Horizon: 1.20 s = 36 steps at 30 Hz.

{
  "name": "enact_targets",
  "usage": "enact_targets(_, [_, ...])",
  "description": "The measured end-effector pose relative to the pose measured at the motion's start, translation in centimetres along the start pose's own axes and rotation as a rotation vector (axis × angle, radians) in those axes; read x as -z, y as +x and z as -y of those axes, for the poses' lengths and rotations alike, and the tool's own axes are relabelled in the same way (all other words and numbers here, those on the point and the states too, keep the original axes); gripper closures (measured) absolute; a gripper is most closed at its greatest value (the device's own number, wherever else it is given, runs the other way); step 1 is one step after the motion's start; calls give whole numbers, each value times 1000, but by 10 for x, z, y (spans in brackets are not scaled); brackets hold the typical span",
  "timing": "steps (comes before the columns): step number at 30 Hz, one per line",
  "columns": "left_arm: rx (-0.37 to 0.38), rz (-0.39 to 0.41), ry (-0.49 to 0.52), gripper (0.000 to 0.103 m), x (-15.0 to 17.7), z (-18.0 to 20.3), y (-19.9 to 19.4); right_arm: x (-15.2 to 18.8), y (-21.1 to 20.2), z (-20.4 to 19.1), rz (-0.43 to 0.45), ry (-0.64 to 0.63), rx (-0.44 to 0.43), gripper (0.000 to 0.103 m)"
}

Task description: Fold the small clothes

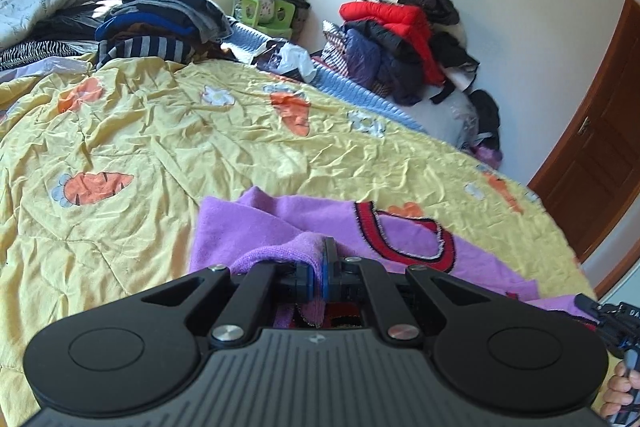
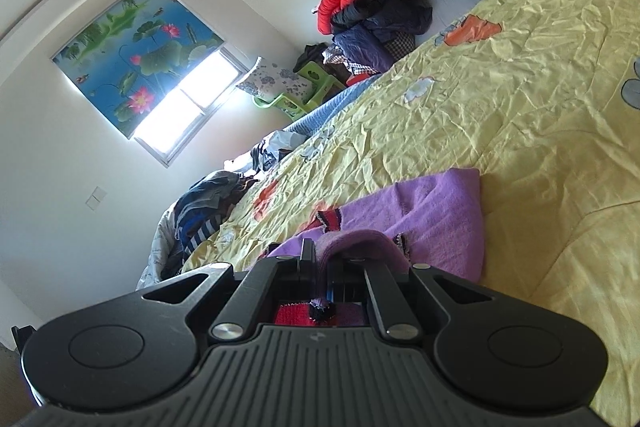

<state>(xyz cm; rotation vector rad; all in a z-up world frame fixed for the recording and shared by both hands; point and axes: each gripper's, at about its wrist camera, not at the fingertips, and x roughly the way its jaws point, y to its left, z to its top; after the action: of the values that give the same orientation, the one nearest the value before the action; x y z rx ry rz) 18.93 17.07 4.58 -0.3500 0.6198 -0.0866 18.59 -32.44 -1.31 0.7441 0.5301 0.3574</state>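
— Where is the small garment now?

— The purple sweater (image 1: 288,223) lies on the yellow quilt (image 1: 140,115), near the edge of the bed where the person stands. It has a red and dark trim at the neck, and most of it is spread flat on the quilt.

— And the two tools, do they hold it?

— Yes, both. The left gripper (image 1: 318,269) has its jaws closed narrow on a fold of the purple cloth, and the cloth rises in a little ridge between the blue pads. The right gripper (image 2: 320,267) is closed in the same way on another part of the sweater (image 2: 432,211); some purple and red cloth hangs through behind its jaws.

— Why two grips and not one?

— I think it is to carry one edge as a straight line. With two pinch points, the cloth between them can stay stretched and the fold should come even.

— The piles at the far side?

— A stack of dark clothes (image 1: 160,23) is at the head of the bed, and a heap with a red jacket (image 1: 392,23) is by the wall. They are well apart from the sweater, so the middle of the quilt is free for folding.
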Motion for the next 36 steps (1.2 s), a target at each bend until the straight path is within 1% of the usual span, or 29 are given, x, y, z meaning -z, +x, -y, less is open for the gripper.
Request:
enact_targets(4, [-28,-11,29,99,-1,4,9,1,6,3,-6,6,11,92])
enact_targets(13, [-104,4,125,99,-1,21,17,-1,12,12,-9,22,27,92])
enact_targets(23, [-153,23,197,99,-1,36,21,-4,16,17,-13,35,30,92])
enact_targets(26, [-147,22,193,99,-3,36,22,-5,16,18,-14,41,29,92])
enact_targets(31, [-120,1,136,99,-13,29,28,-7,20,20,-15,55,29,92])
enact_targets(36, [-119,-17,109,99,-20,25,41,-13,33,21,-24,65,35,92])
